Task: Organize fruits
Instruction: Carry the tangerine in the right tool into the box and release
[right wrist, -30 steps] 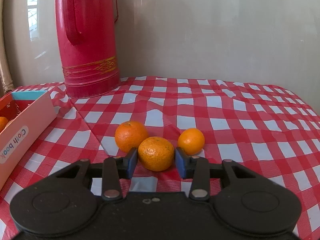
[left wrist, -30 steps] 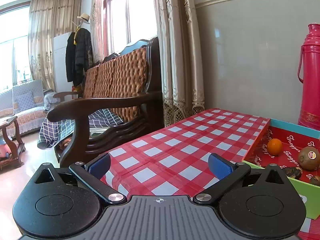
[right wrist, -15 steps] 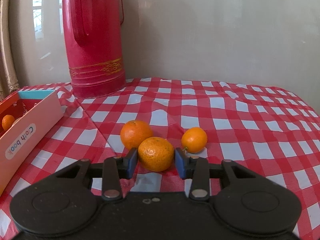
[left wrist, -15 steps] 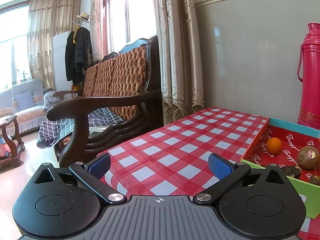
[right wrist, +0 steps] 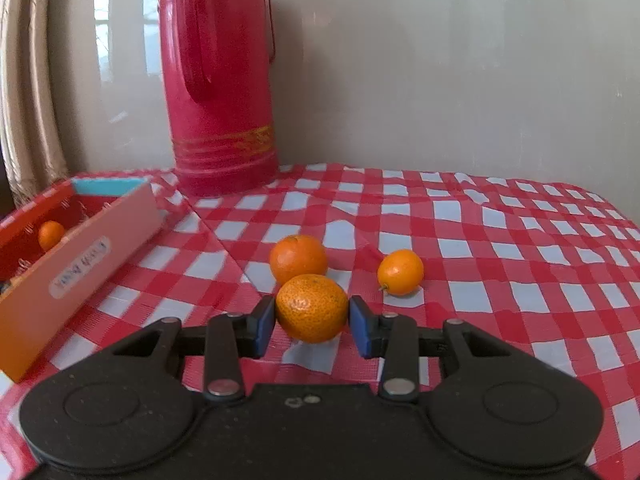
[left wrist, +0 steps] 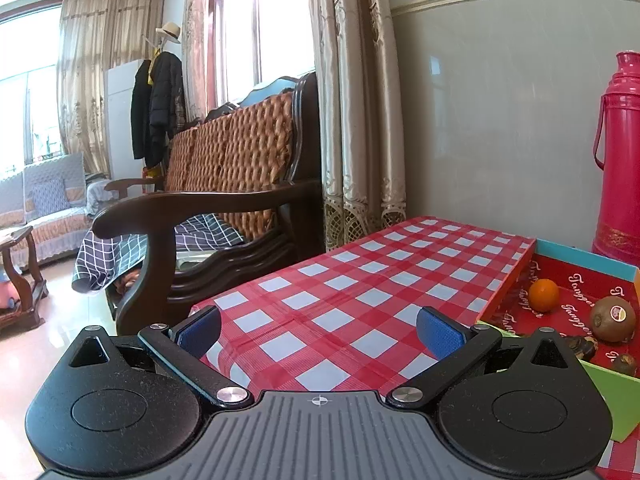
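Observation:
My right gripper is shut on an orange tangerine and holds it a little above the checked tablecloth. Two more tangerines lie on the cloth behind it, one just beyond and a smaller one to the right. The open box stands at the left with one tangerine inside. My left gripper is open and empty over the table's left part. In its view the box holds a tangerine, a kiwi and dark small fruits.
A tall red thermos stands at the back by the wall, behind the box; it also shows in the left wrist view. A wooden sofa stands beyond the table's left edge. Curtains hang beside the wall.
My right gripper has risen and moved toward the box with the tangerine in it, so the box and thermos look closer. The left gripper has barely moved.

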